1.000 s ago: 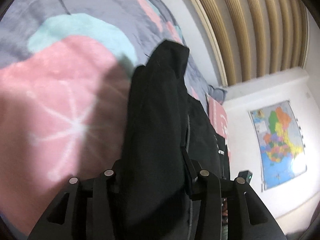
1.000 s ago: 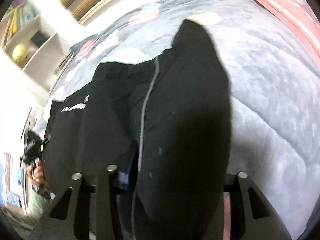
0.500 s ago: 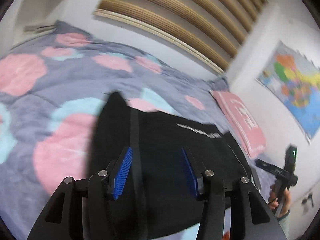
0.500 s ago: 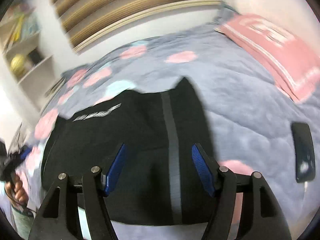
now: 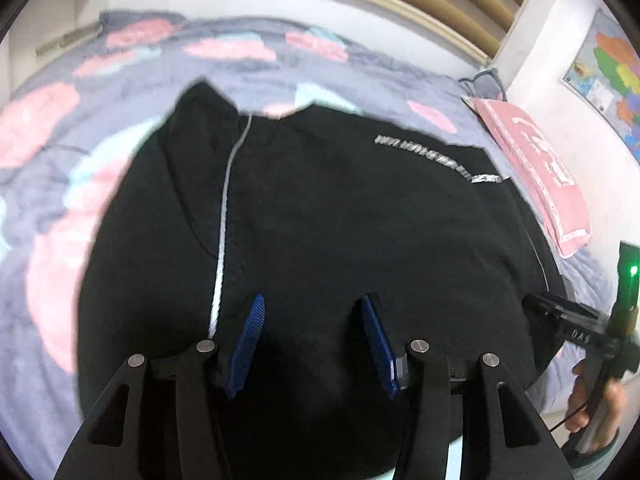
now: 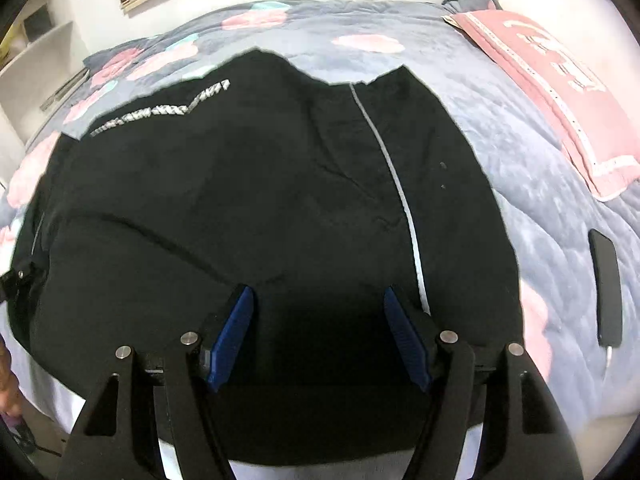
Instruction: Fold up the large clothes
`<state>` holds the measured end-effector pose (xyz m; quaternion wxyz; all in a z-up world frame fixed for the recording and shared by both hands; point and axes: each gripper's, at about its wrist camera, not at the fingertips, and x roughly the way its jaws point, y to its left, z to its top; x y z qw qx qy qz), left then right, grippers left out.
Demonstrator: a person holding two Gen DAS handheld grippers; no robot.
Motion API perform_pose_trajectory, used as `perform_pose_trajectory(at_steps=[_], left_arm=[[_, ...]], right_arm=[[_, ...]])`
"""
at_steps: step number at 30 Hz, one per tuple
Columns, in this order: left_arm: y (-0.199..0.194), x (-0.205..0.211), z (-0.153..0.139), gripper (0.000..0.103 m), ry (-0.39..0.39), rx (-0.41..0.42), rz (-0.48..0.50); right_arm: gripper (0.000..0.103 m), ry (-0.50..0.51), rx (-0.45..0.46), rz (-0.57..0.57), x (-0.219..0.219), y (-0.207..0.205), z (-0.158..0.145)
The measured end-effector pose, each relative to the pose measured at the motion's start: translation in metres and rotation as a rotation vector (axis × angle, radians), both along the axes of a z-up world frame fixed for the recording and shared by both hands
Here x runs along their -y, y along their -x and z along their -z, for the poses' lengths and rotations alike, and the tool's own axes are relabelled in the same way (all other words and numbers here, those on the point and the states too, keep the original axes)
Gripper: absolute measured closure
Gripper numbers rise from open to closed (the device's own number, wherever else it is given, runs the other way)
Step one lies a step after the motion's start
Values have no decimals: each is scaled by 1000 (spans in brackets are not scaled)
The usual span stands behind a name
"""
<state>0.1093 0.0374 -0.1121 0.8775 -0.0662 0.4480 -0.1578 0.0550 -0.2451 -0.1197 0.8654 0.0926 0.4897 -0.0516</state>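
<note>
A large black garment (image 5: 340, 216) with a grey side stripe and white lettering lies spread on the bed; it also shows in the right wrist view (image 6: 240, 208). My left gripper (image 5: 312, 320) is open and empty, its blue pads (image 5: 248, 336) hovering above the garment's near left part beside the stripe. My right gripper (image 6: 320, 320) is open and empty above the garment's near edge, left of the stripe (image 6: 404, 200). The right gripper also appears at the right edge of the left wrist view (image 5: 576, 328), held in a hand.
The bed has a grey quilt with pink and teal patches (image 5: 60, 128). A pink pillow (image 5: 536, 172) lies at the right; it also shows in the right wrist view (image 6: 552, 80). A black phone (image 6: 606, 284) lies on the quilt right of the garment. A map (image 5: 612, 72) hangs on the wall.
Both grippers let go of the black fabric, opened and pulled back. The garment now lies flat on the bed with its folded sides down.
</note>
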Motion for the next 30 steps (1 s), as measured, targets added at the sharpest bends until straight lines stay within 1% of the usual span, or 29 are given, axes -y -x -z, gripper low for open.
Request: perform_pose_trajectory(at_steps=[1,3,4,6,7,9,11,13,15,16,17,18,19,20,21,22,24,26,28,30], left_arm=[[6,-1,-10,50,0,22,1],[22,-2,-39,50,1,97,-8],[31,-1,-51,49,-6,124,-11],[47,1,-81,35,-31,191,-14],[54,2,-94,33,-42,225,-18],[71,4,-120,25,-69,309,-35],[84,6,-141,24,-89,370,-40],[92,10,-163,24,-99,411,-25],[97,14,-189,24,-103,444,-9],[101,16,-205,24,-114,471,-17],[106,18,-220,24,-125,503,-25],[110,19,-230,24,-131,527,-28],[115,21,-242,24,-135,553,-28],[120,23,-249,22,-136,568,-25],[124,25,-255,20,-135,581,-21],[126,27,-254,19,-138,585,-21],[130,32,-245,19,-152,573,-14],[131,35,-228,19,-163,550,-18],[133,38,-210,19,-173,528,-30],[131,38,-187,19,-184,497,-49]], right_arm=[[31,-10,32,2,-2,3,-13],[31,-10,94,2,-4,9,-41],[27,4,132,1,-11,13,-58],[24,29,186,-3,-19,14,-86],[23,49,228,-5,-28,19,-102],[21,63,286,-5,-35,25,-125],[19,68,327,-6,-41,32,-142],[18,82,372,-20,-50,40,-165],[18,106,407,-37,-58,47,-190],[18,110,421,-43,-59,50,-197],[17,118,451,-49,-63,54,-213],[14,124,476,-50,-66,59,-224],[8,127,494,-52,-68,64,-233],[5,133,521,-54,-72,70,-244],[2,148,548,-50,-77,76,-249],[2,159,554,-51,-79,79,-252],[2,194,544,-56,-90,81,-247],[2,190,516,-57,-96,80,-236],[2,156,444,-63,-96,71,-213],[2,145,383,-63,-95,60,-192]])
